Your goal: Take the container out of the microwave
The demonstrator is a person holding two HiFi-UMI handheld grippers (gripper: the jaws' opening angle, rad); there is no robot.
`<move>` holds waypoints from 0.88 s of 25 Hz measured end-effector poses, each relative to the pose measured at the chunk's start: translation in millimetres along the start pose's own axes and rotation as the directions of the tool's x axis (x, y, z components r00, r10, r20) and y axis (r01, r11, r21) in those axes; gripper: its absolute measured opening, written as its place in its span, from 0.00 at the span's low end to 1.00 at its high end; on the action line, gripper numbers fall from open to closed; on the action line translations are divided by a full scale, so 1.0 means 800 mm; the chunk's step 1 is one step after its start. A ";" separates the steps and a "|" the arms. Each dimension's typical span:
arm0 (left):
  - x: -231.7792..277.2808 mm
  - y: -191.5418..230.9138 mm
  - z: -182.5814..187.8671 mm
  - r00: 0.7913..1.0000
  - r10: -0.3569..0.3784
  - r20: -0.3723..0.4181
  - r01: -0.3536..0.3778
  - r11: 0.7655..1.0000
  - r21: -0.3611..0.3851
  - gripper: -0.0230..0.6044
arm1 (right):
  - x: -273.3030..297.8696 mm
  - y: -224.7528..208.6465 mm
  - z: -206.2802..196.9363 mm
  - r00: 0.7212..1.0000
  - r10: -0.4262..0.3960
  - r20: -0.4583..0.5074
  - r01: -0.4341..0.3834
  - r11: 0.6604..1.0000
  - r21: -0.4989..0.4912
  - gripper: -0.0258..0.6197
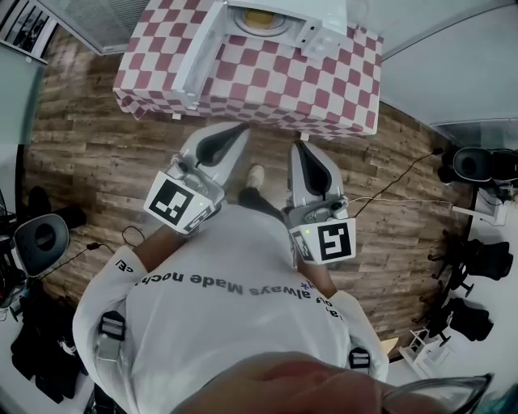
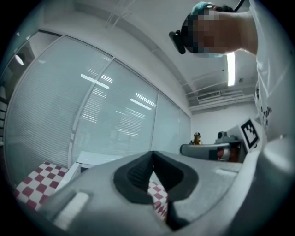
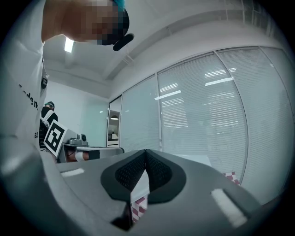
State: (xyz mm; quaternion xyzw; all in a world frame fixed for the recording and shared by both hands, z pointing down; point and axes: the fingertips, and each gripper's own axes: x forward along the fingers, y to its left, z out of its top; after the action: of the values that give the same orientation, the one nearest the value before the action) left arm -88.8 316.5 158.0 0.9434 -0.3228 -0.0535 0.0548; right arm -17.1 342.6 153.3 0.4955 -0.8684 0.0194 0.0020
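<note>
— Wooden floor (image 1: 81, 162) fills the head view; at the top edge sits the checked table (image 1: 267, 89), microwave (image 1: 320, 32) door open, container (image 1: 259, 18) inside.
— So we're approaching: left gripper (image 1: 241, 128) and right gripper (image 1: 301, 145) mid-frame, well short.
— Left gripper view: jaws pressed together, empty; checked cloth (image 2: 37, 179) low in frame.
— Right gripper view: likewise. Next we'd reach in, spread jaws, grasp the container.
</note>
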 end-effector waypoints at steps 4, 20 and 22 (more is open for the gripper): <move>0.056 0.007 0.002 1.000 0.015 0.001 -0.015 1.000 0.003 0.04 | 0.017 -0.051 0.005 1.000 0.027 -0.003 -0.027 0.999 -0.020 0.04; 0.205 0.024 -0.012 0.998 0.061 -0.017 -0.061 0.998 0.013 0.04 | 0.051 -0.198 0.009 0.998 0.068 0.009 -0.068 0.998 -0.010 0.04; 0.218 0.026 -0.015 0.997 0.069 -0.020 -0.068 0.998 0.014 0.04 | 0.055 -0.213 0.006 0.997 0.073 0.007 -0.073 0.997 0.004 0.04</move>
State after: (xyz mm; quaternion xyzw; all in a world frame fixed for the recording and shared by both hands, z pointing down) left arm 37.7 193.9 161.1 0.9326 -0.3547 -0.0400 0.0537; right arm 107.3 218.0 154.9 0.4635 -0.8859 0.0194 -0.0029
